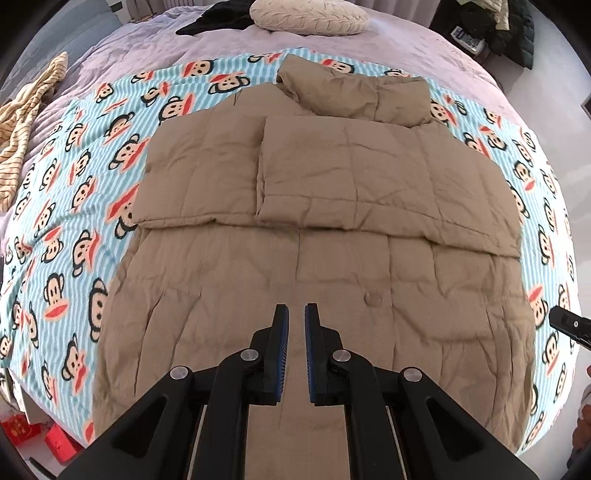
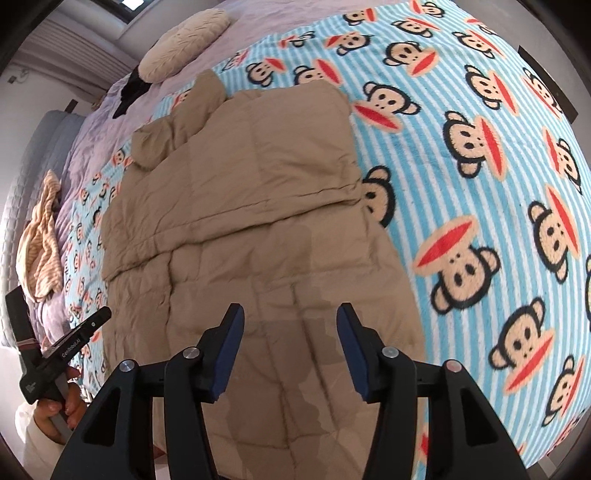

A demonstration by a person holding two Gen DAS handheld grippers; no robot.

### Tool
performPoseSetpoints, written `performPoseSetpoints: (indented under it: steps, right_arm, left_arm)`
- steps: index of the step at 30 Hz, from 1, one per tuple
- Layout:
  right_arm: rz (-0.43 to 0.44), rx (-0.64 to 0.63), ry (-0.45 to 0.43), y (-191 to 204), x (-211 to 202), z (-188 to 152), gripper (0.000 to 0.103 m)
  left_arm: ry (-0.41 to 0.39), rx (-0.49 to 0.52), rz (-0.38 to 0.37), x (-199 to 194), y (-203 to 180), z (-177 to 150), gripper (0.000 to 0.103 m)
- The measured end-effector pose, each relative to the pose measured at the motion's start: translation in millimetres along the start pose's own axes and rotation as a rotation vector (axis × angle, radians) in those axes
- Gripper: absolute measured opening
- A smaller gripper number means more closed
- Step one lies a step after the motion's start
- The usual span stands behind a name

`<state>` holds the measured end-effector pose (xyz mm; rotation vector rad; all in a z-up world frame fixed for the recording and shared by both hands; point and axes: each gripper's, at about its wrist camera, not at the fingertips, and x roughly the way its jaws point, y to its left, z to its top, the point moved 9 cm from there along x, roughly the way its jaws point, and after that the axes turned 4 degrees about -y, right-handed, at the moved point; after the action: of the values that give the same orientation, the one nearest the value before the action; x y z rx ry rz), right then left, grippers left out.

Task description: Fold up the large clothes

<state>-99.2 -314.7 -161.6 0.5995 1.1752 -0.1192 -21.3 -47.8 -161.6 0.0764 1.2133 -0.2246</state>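
A tan quilted jacket (image 1: 303, 206) lies flat on a blue striped monkey-print blanket (image 1: 74, 206), both sleeves folded in across its chest, hood at the far end. My left gripper (image 1: 295, 314) hovers over the jacket's lower middle, its jaws nearly closed with a narrow gap, holding nothing. My right gripper (image 2: 290, 314) is open and empty above the jacket's (image 2: 240, 206) lower right part. The right gripper's tip also shows at the right edge of the left wrist view (image 1: 569, 325). The left gripper, held in a hand, shows at the left of the right wrist view (image 2: 70, 339).
The blanket (image 2: 480, 184) covers a lilac bed (image 1: 221, 48). A cream pillow (image 1: 308, 16) and black garment (image 1: 218, 22) lie at the far end. A yellow striped garment (image 1: 26, 122) lies at the left. Red boxes (image 1: 44, 439) sit on the floor.
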Motion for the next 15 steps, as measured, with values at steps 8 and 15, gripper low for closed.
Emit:
performPoseSetpoints:
  steps: [8, 15]
  right_arm:
    - [0.0, 0.031, -0.012, 25.9, -8.0, -37.7, 0.061]
    - [-0.012, 0.086, -0.014, 39.3, -11.1, -82.2, 0.074]
  left_arm:
    - [-0.023, 0.029, -0.034, -18.9, 16.7, -32.9, 0.102]
    - [-0.017, 0.05, -0.023, -23.4, 53.8, -68.4, 0.102]
